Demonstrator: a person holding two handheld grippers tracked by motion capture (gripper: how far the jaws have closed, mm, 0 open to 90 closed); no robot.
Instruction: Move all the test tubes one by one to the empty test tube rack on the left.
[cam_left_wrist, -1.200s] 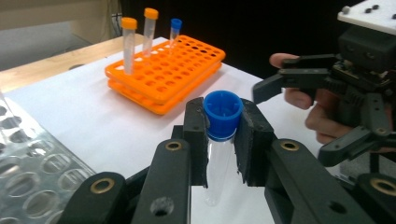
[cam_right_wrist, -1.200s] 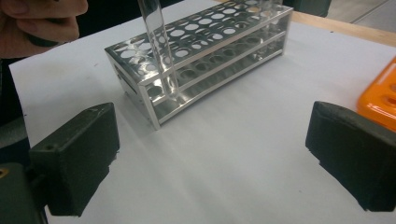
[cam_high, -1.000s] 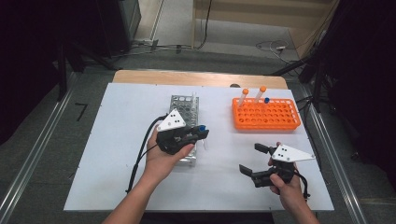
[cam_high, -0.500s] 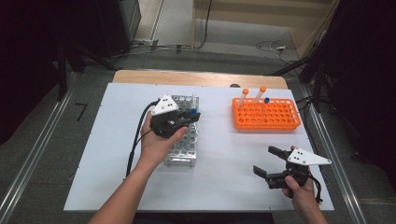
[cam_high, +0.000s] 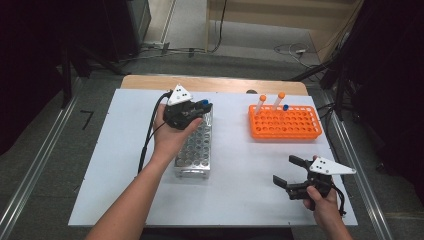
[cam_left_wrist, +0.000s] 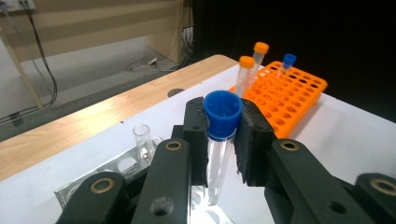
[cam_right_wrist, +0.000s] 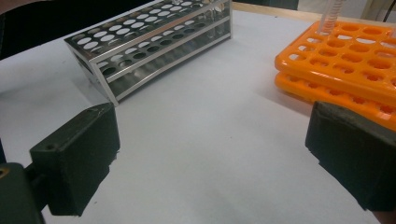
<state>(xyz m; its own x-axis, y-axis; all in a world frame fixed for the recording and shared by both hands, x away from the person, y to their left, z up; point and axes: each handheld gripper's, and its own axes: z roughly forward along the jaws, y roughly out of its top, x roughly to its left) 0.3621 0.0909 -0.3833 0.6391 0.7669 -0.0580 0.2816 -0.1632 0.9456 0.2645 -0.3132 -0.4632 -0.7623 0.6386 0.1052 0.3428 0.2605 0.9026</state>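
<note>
Gripping blue-capped tube (cam_left_wrist: 219, 135) | left tool (cam_left_wrist: 223, 140) above metal rack (cam_high: 196, 150)

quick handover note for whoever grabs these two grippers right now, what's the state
Left gripper: shut on the blue-capped tube, held above the far end of the metal rack.
Right gripper: open, holding nothing, low over the near right of the table.
Orange rack: holds two orange-capped tubes and one small blue-capped tube.
Done: tube gripped.
Left: likely seat it in a rack; which one I cannot tell.
</note>
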